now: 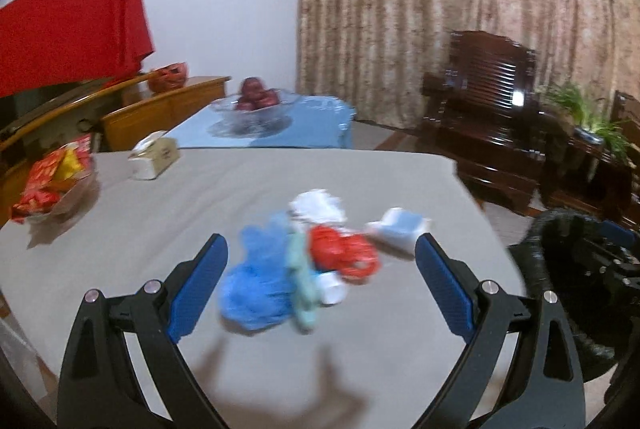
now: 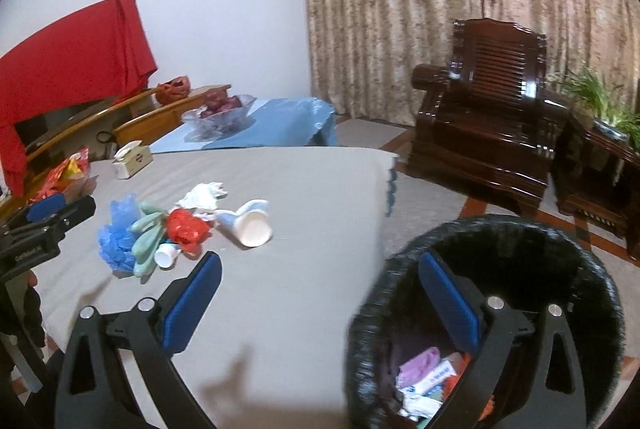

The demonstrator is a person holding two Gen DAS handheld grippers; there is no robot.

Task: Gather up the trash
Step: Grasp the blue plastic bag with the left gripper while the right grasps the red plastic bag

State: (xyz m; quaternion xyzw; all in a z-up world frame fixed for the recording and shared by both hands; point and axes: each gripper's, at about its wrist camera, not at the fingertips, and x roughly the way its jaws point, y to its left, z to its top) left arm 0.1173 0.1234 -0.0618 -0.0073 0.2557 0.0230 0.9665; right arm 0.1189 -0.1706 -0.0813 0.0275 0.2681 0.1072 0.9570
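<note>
Left gripper (image 1: 322,257) spread wide, empty, above the trash pile (image 1: 304,261) on the grey table (image 1: 160,221). Right gripper (image 2: 320,271) wide open, empty, one finger over the black bin (image 2: 560,245) beside the table; wrappers lie inside.

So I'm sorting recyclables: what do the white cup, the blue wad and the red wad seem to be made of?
White cup: probably paper, matte, with a rolled rim. Blue wad: looks like thin plastic film, translucent and crinkled. Red wad: likely a thin plastic bag, glossy creases. None is certain from looks alone.

Crumpled trash (image 2: 168,229) heaped on table; bin (image 2: 520,229) holds wrappers.
</note>
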